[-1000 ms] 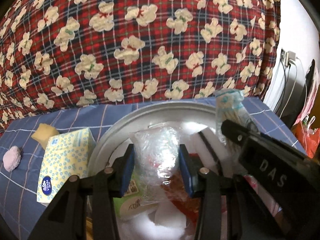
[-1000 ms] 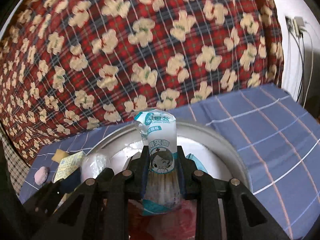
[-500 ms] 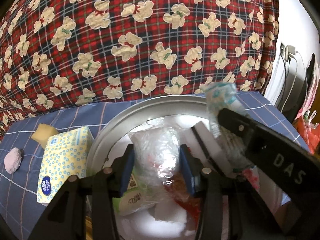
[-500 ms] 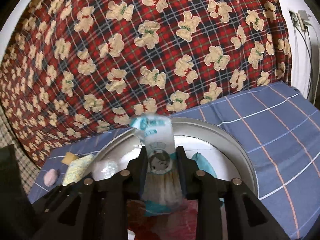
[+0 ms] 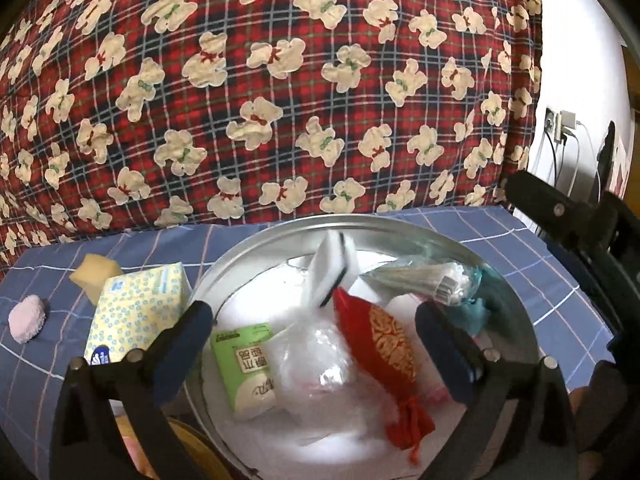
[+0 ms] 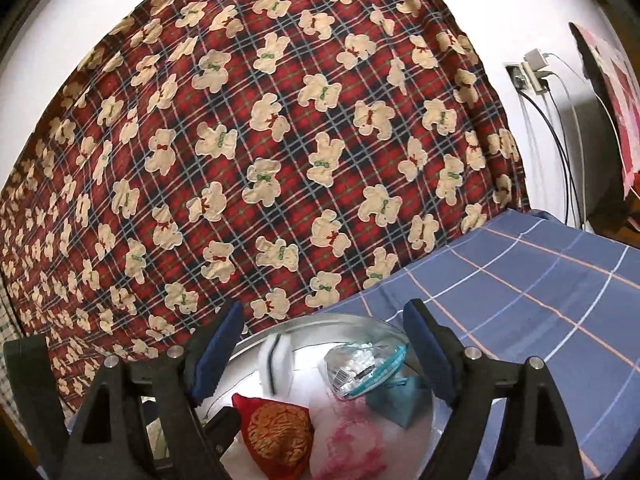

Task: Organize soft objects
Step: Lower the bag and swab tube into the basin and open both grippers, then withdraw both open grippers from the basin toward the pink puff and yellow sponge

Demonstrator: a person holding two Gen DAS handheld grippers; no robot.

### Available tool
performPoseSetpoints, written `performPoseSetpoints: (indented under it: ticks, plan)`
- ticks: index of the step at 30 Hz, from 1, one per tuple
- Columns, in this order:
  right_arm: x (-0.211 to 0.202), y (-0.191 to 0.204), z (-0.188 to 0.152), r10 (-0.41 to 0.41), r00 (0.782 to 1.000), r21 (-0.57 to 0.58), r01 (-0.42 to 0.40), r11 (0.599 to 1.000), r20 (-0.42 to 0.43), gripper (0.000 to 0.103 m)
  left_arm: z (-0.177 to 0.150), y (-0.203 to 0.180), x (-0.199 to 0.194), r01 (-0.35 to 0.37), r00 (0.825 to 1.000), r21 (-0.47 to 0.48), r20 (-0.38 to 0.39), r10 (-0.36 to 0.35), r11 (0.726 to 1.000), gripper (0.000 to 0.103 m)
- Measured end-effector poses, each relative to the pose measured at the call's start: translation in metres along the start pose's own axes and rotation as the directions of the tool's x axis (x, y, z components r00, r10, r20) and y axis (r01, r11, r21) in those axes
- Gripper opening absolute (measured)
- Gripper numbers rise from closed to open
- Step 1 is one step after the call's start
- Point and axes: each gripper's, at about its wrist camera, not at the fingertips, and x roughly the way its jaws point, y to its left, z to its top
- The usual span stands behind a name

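Note:
A round metal basin [image 5: 280, 236] [image 6: 320, 318] on the blue checked sheet holds several soft items. My left gripper [image 5: 312, 320] hovers over it, jaws opening wide, pads touching nothing. Below them lie a clear plastic bag [image 5: 320, 364], a red pouch [image 5: 384, 344] [image 6: 280, 436] and a green tissue pack [image 5: 244, 364]. My right gripper [image 6: 322, 322] is also opening, with nothing pressed between its pads. The cotton swab bag [image 6: 364, 368] [image 5: 424, 280] rests in the basin beneath it, beside a teal item [image 6: 396, 396] and a white sponge [image 6: 276, 360] [image 5: 332, 272].
Left of the basin on the sheet sit a yellow tissue pack [image 5: 140, 308], a yellow sponge [image 5: 94, 276] and a pink puff [image 5: 26, 318]. A red plaid bear quilt [image 5: 280, 100] rises right behind. Wall socket and cables [image 6: 536, 72] are at the right.
Both grippers have opened. The clear bag has left the left jaws and the cotton swab bag the right jaws; both now lie in the basin. The right gripper has drawn back and tilted up.

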Motion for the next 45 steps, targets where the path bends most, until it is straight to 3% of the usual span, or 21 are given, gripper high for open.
performPoseSetpoints:
  ticks: [5, 11, 18, 24, 31, 37, 42, 45]
  plan:
    - [-0.008, 0.000, -0.002, -0.042, 0.999, -0.019, 0.043, 0.999, 0.033, 0.084, -0.003, -0.003, -0.009, -0.014, 0.999, 0.031, 0.039, 0.012, 0.999, 0.103]
    - [-0.027, 0.002, -0.009, -0.120, 0.987, -0.058, 0.127, 0.990, 0.106, 0.093, -0.010, 0.002, -0.014, -0.017, 0.998, 0.022, 0.054, 0.016, 1.000, 0.103]
    - [-0.047, 0.012, -0.017, -0.185, 0.948, -0.142, 0.227, 0.963, 0.260, 0.093, -0.019, 0.007, -0.030, -0.040, 0.993, 0.036, 0.115, 0.036, 0.999, 0.103]
    - [-0.059, 0.023, -0.027, -0.165, 0.922, -0.220, 0.253, 0.942, 0.350, 0.094, -0.027, 0.007, -0.039, -0.068, 0.985, 0.054, 0.159, 0.059, 0.996, 0.103]
    - [-0.063, 0.025, -0.031, -0.167, 0.935, -0.216, 0.241, 0.946, 0.314, 0.094, -0.035, 0.005, -0.045, -0.094, 0.977, 0.082, 0.199, 0.076, 0.992, 0.103]
    - [-0.080, 0.018, -0.034, -0.182, 0.915, -0.150, 0.249, 0.957, 0.361, 0.094, -0.039, 0.004, -0.048, -0.112, 0.975, 0.098, 0.203, 0.090, 0.989, 0.103]
    - [-0.076, 0.025, -0.036, -0.149, 0.940, -0.182, 0.211, 0.960, 0.306, 0.094, -0.043, 0.008, -0.057, -0.098, 0.972, 0.097, 0.224, 0.075, 0.990, 0.103]
    - [-0.079, 0.027, -0.037, -0.145, 0.938, -0.186, 0.211, 0.960, 0.316, 0.094, -0.045, 0.011, -0.060, -0.096, 0.972, 0.095, 0.224, 0.073, 0.991, 0.103]
